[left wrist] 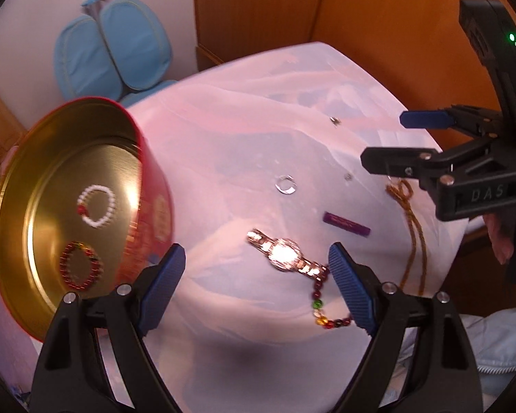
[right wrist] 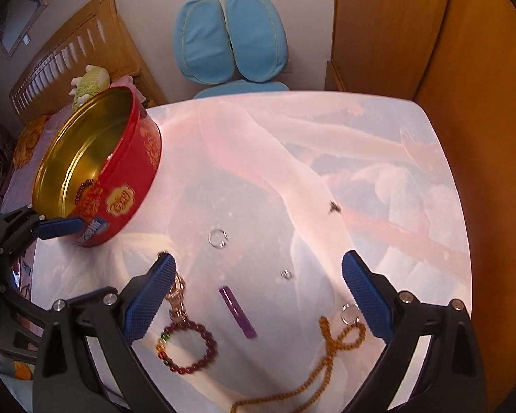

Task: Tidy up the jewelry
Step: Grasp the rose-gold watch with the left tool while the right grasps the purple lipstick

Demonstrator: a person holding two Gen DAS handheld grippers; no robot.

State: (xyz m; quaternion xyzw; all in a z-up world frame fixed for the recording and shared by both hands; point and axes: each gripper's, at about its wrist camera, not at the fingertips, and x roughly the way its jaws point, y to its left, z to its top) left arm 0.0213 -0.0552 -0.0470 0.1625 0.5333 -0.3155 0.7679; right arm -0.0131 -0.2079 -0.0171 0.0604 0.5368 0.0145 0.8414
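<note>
Here left hand-held gripper spread above watch — right hand-held gripper agape.

Warm pinkish cast, fisheye edges — perhaps motion-blurred

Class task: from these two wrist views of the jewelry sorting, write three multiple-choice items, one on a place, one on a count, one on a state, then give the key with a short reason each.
1. Where does the white bead bracelet lie?
A. on the table beside the watch
B. inside the red tin
C. between the right gripper's fingers

2. How many bracelets lie inside the red tin?
A. none
B. two
C. five

3. How does the left gripper stand?
A. open, holding nothing
B. shut on the purple bar
C. shut on the watch

Key: 1 B, the left wrist view shows it on the tin's gold floor. 2 B, the white one and a dark red bracelet lie there. 3 A, its blue pads stand wide apart, with the watch lying on the table between them, ungripped.
</note>
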